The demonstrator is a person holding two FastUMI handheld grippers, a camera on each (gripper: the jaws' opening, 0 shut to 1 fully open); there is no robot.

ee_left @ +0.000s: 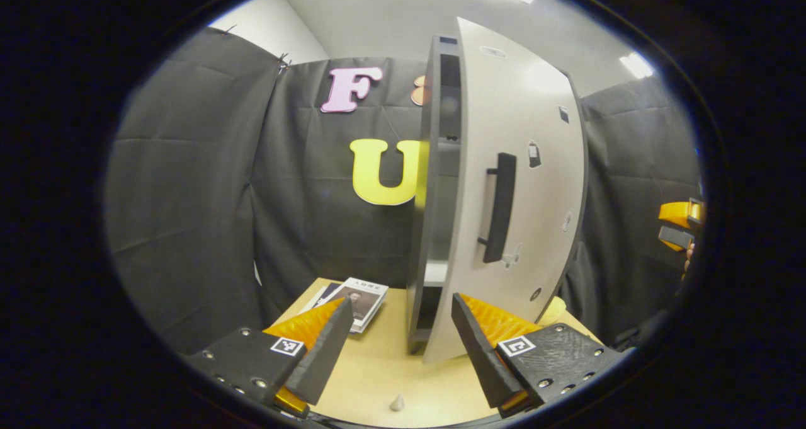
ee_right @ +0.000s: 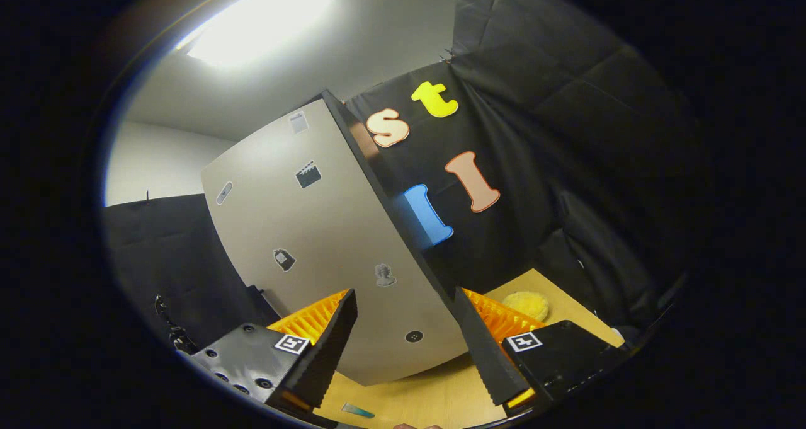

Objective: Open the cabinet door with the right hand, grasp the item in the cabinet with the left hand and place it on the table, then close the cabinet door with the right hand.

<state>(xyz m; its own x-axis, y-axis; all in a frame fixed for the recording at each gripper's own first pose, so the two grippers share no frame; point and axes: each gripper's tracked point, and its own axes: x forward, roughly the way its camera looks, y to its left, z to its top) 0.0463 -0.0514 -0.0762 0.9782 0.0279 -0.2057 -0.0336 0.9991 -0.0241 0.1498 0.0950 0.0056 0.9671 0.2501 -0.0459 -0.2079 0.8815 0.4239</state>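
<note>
With both the left gripper (ee_left: 400,341) and right gripper (ee_right: 406,347) spread wide and holding nothing, the cabinet door (ee_left: 510,189) stands ajar just ahead of the left jaws, likely stiff, light-swinging, and best taken by its vertical bar handle (ee_left: 500,207).

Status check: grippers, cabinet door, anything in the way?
Left gripper open, empty. Right gripper open, empty. Grey cabinet door ajar, black handle untouched. Books on table, clear.
</note>
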